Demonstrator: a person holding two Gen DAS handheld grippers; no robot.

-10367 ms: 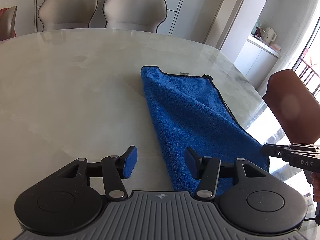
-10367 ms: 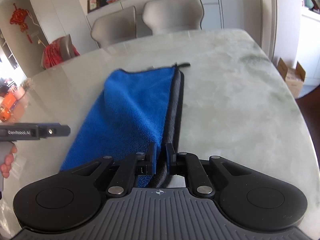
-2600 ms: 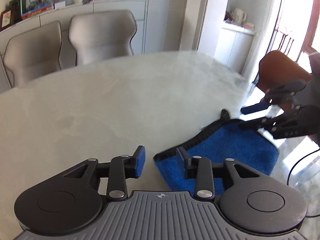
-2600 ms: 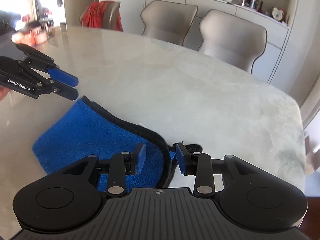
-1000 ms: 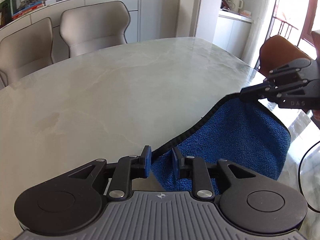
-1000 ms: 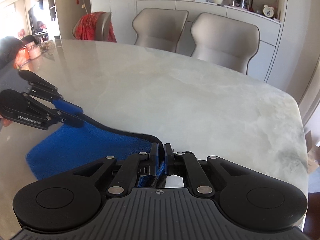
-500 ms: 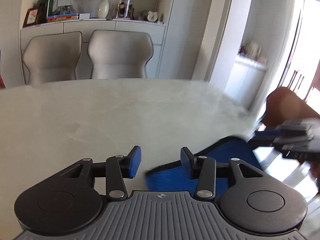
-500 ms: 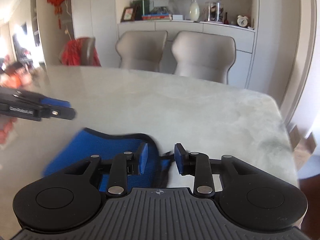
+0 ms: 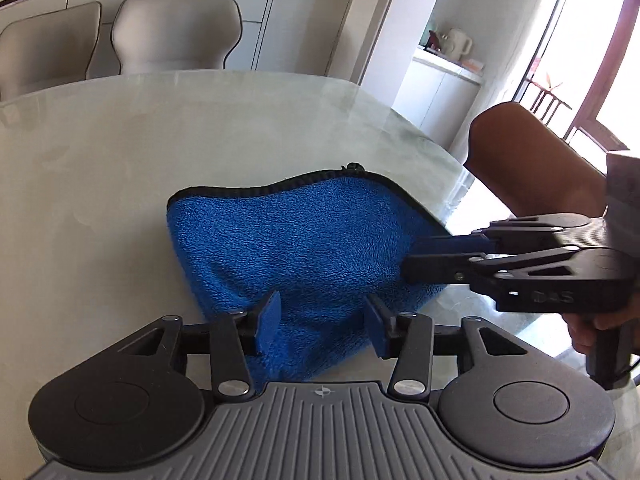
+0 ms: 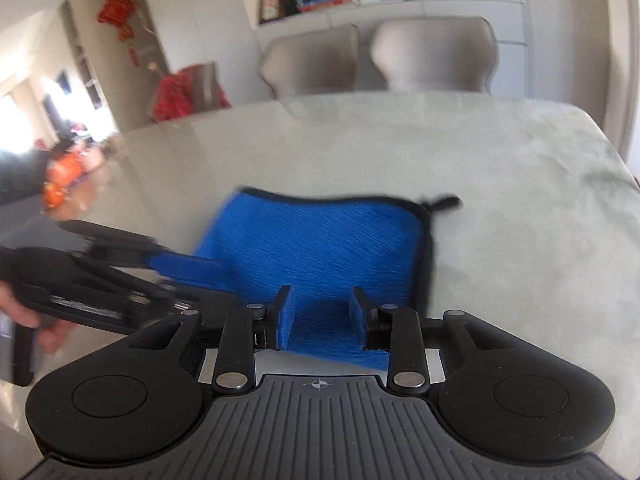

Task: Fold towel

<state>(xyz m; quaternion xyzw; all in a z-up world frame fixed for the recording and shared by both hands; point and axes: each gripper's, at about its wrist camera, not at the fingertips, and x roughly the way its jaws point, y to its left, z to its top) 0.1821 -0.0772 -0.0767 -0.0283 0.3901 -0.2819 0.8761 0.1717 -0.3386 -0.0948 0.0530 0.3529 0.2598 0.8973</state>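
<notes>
The blue towel (image 9: 304,236) with black edging lies folded into a small pad on the marble table (image 9: 100,160). It also shows in the right wrist view (image 10: 320,240), blurred. My left gripper (image 9: 322,324) is open and empty over the towel's near edge. My right gripper (image 10: 320,316) is open and empty over the towel's near edge. The right gripper also shows in the left wrist view (image 9: 416,256) at the towel's right side. The left gripper shows in the right wrist view (image 10: 188,276) at the towel's left side.
Two grey chairs (image 9: 172,36) stand at the table's far side. A brown chair (image 9: 528,156) stands at the right edge. A chair with red cloth (image 10: 188,92) is at the far left. The table edge (image 9: 452,216) runs close to the towel's right side.
Both grippers held the towel's edge a second ago, carried it over and let go. The towel now lies folded flat. Both grippers have drawn back toward its near edge, open.
</notes>
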